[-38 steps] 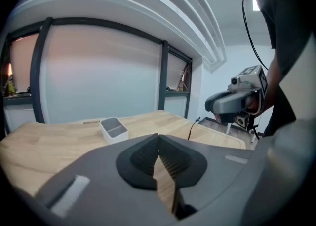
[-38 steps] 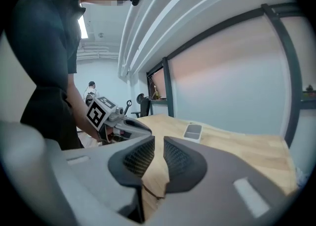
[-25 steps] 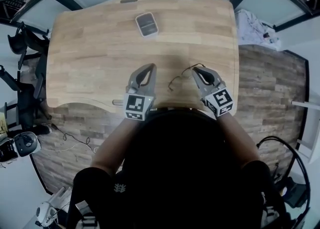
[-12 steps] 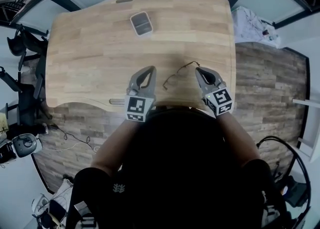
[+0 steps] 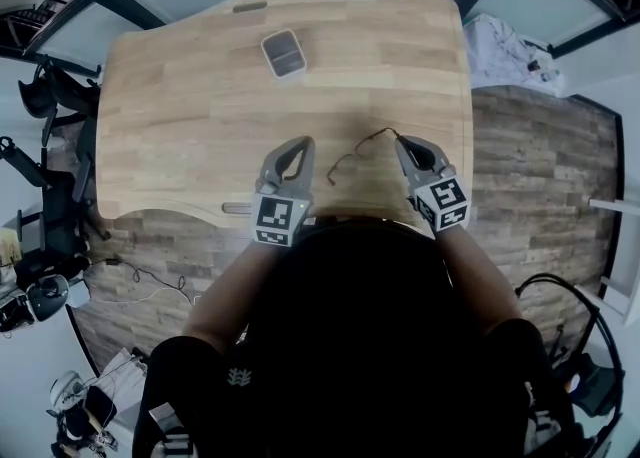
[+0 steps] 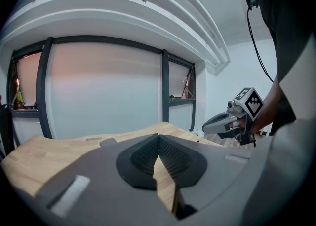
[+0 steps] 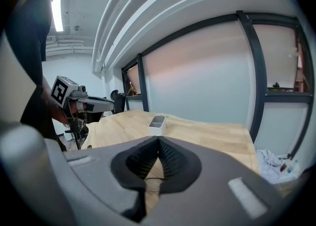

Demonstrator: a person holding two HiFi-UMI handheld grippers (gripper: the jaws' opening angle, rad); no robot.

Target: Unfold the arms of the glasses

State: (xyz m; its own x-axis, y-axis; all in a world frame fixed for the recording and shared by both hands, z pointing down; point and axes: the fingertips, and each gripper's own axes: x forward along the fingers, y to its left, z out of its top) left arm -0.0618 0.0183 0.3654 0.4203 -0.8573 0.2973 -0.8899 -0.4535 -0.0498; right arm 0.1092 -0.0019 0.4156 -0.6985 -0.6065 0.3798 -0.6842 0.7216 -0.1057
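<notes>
The thin wire-framed glasses (image 5: pixel 352 155) lie near the front edge of the wooden table (image 5: pixel 200 96), between my two grippers. My right gripper (image 5: pixel 401 140) is at their right end with its jaws shut. In the right gripper view a thin dark wire of the glasses (image 7: pixel 154 178) shows pinched low between the pads of the right gripper (image 7: pixel 158 139). My left gripper (image 5: pixel 297 142) hovers a little to the left of the glasses, apart from them. In the left gripper view the jaws of the left gripper (image 6: pixel 158 136) are shut with nothing between them.
A small grey open case (image 5: pixel 283 51) sits at the far middle of the table, also seen as the case (image 7: pixel 157 123) in the right gripper view. A crumpled white cloth (image 5: pixel 505 56) lies on the floor off the table's right edge. Windows stand beyond the table.
Both grippers stay in nearly the same places. The right gripper and the glasses have shifted only slightly on the table.
</notes>
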